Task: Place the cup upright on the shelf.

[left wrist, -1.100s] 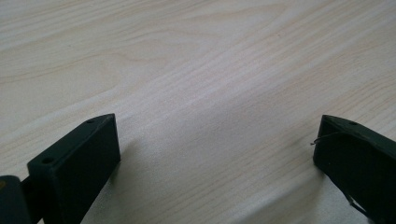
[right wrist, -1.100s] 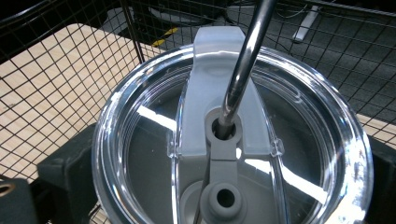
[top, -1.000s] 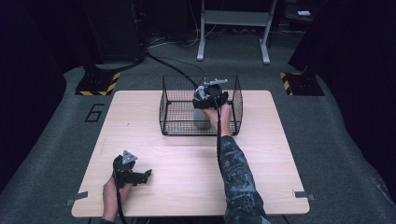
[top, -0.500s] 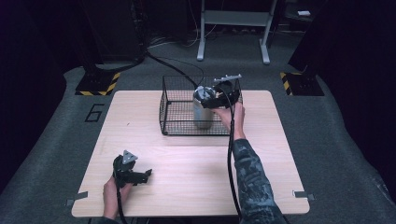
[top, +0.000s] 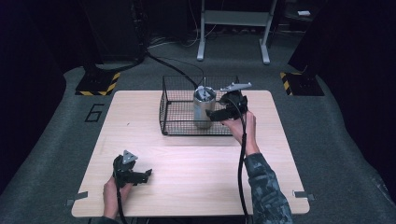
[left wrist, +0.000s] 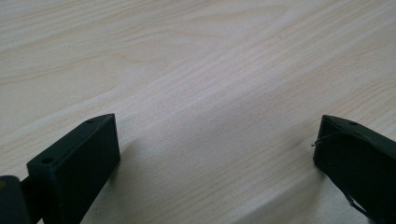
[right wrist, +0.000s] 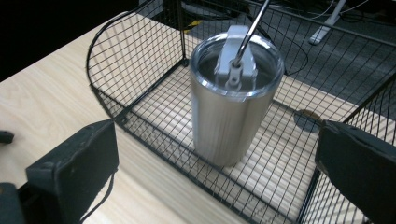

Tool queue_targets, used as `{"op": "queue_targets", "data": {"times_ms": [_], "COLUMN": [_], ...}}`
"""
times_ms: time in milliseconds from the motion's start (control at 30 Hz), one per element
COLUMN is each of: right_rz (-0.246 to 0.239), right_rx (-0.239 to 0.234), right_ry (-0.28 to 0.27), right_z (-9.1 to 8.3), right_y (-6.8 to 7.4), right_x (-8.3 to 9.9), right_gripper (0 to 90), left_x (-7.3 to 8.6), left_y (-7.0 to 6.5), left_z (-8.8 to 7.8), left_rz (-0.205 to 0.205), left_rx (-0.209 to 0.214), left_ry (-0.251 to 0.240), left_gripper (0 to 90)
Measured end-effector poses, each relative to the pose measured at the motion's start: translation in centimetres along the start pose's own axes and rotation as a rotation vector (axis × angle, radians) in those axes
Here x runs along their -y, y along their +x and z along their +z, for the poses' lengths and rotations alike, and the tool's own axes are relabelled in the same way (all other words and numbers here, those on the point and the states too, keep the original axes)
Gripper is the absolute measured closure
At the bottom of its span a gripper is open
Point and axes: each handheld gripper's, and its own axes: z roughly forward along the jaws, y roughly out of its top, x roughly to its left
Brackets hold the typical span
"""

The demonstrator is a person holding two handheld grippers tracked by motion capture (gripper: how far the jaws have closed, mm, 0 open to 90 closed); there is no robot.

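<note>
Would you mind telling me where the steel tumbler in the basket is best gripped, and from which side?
Probably around the straight body of the tumbler, below the lid. It stands upright in the wire basket, so come from above with the right gripper, jaws either side.

Left gripper (top: 140,175) and right gripper (top: 217,113) gape.

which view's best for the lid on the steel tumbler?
Right gripper view: the silver steel tumbler stands close up in the black wire basket, its clear lid plain. High view shows it small from above. Left gripper view shows bare wooden table.
</note>
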Motion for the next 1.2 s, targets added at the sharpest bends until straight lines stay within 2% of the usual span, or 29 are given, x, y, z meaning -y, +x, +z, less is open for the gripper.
{"op": "queue_targets", "data": {"times_ms": [33,100,167,267,333,567,767,833,1033,1200], "right_rz": [-0.004,-0.017,0.005,0.007,-0.002,0.027,0.013,0.013,0.063,0.129], "right_rx": [0.003,0.008,0.007,0.007,0.019,0.06,0.101,0.115,0.145,0.172], "right_ry": [0.008,0.008,-0.003,-0.013,-0.015,-0.025,-0.01,-0.005,0.02,0.072], "right_z": [-0.3,-1.0,-1.6,-2.5,-3.5,-6.7,-8.8,-9.3,-10.4,-10.0], "right_y": [0.1,0.1,0.1,0.1,-0.2,-1.0,-1.3,-1.5,-2.6,-3.7], "right_x": [0.3,0.8,1.5,2.5,3.3,6.0,8.8,10.1,14.4,19.3], "right_gripper": [0.0,0.0,0.0,0.0,0.0,0.0,0.0,0.0,0.0,0.0], "left_x": [-0.1,-0.1,-0.1,-0.1,-0.1,-0.1,-0.1,-0.1,-0.1,-0.1], "left_y": [0.1,0.0,0.0,0.0,0.0,-0.1,-0.1,-0.1,0.0,0.0], "left_z": [0.0,0.1,0.1,0.1,0.1,0.0,0.1,0.1,0.1,0.1], "left_rz": [0.014,0.001,0.001,0.001,0.0,-0.006,-0.007,-0.002,-0.002,-0.002], "left_rx": [0.0,0.002,0.001,0.001,0.001,-0.005,-0.003,-0.001,-0.002,-0.002], "left_ry": [0.008,-0.001,0.001,0.001,0.001,0.0,0.0,0.001,0.001,0.001], "left_gripper": [0.3,0.3,0.3,0.4,0.3,0.4,0.4,0.4,0.3,0.3]}}
